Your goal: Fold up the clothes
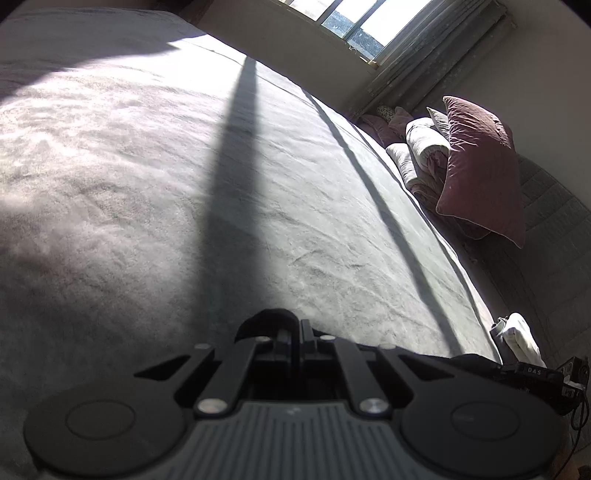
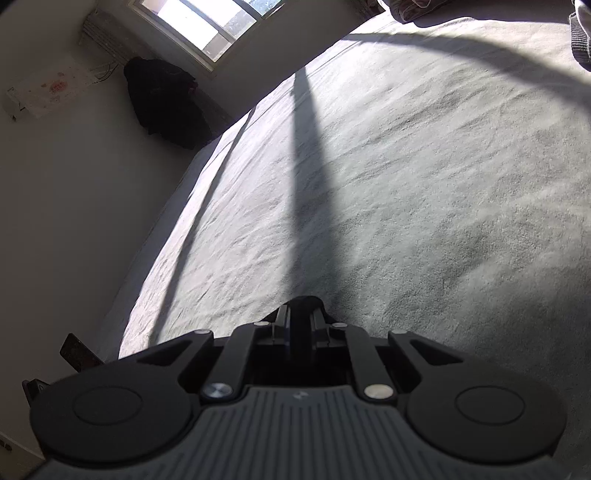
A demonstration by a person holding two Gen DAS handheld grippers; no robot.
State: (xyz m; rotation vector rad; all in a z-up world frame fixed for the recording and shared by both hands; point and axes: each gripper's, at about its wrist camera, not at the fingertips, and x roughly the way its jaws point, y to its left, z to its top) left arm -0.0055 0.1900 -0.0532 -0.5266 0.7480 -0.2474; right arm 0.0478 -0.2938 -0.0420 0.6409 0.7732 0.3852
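My left gripper (image 1: pixel 298 325) is shut on black cloth (image 1: pixel 266 319) that bulges out between and around its fingers, over a grey plush bed cover (image 1: pixel 147 184). More black cloth (image 1: pixel 476 360) trails to the right beside the gripper body. My right gripper (image 2: pixel 302 314) is shut on a fold of black cloth (image 2: pixel 304 304) that runs back between its fingers, above the same grey bed cover (image 2: pixel 424 184). The rest of the garment is hidden below both gripper bodies.
Maroon pillow (image 1: pixel 480 170) and rolled bedding (image 1: pixel 424 147) lie at the bed's right side below a window (image 1: pixel 354 18). A folded white item (image 1: pixel 521 336) sits at the bed's edge. A dark coat (image 2: pixel 166 99) hangs by the window (image 2: pixel 207 26). Ribbed dark fabric (image 2: pixel 580 33) is top right.
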